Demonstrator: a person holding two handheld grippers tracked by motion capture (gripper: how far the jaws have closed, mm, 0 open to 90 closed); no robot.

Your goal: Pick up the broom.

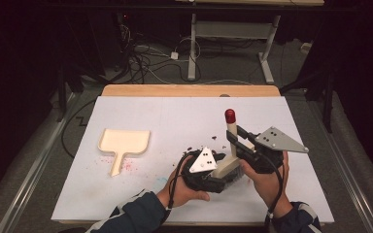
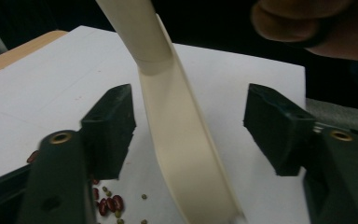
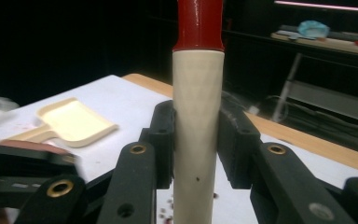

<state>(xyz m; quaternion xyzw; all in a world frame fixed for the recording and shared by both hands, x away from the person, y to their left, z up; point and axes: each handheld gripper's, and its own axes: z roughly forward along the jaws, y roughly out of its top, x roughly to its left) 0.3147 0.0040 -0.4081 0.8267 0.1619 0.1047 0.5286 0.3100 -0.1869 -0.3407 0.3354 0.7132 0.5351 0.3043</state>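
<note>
A: Nearest the camera, the left gripper (image 2: 186,130) is straddling the brush (image 1: 227,165), jaws half open, clear of it.
B: The right gripper (image 3: 196,140) is clamping its handle upright above the beans (image 2: 109,204).
A: Risk: nudged, it is scattering beans from the dustpan (image 1: 124,143).

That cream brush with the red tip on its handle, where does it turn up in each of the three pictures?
High view: the brush stands right of centre, red tip up, handle in the right gripper.
Left gripper view: its cream head and lower handle run down the middle between the open jaws.
Right gripper view: its handle rises at centre, clamped by the jaws.
Shared landmark: the white table cover, with the cream dustpan on it.
</note>
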